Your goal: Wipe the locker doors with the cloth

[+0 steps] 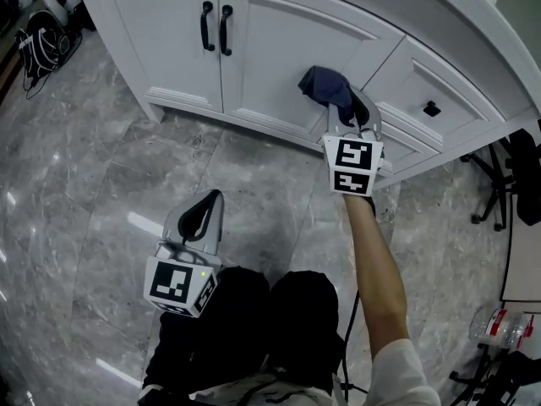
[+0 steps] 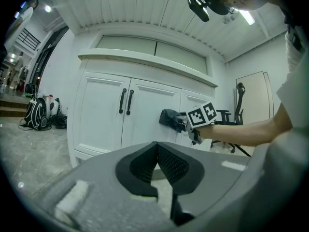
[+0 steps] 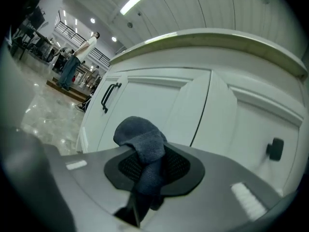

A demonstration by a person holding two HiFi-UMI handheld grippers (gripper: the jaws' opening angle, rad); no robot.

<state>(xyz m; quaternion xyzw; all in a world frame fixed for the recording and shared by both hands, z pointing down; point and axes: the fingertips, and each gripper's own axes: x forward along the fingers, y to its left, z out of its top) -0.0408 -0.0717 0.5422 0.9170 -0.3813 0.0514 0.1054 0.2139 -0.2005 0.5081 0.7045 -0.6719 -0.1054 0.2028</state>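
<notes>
White locker doors [image 1: 279,57] face the right gripper [image 1: 353,112], its fingers clamped on the cloth [image 1: 324,85] just before them; the left gripper [image 1: 201,218], fingers together, sits well back.

Grey floor [image 1: 76,201], prob. marble; chair [image 1: 524,172] rt

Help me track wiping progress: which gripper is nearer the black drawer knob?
Right. The right gripper, holding the cloth, is at the door just left of the drawer knob; the left gripper hangs back over the floor.
</notes>
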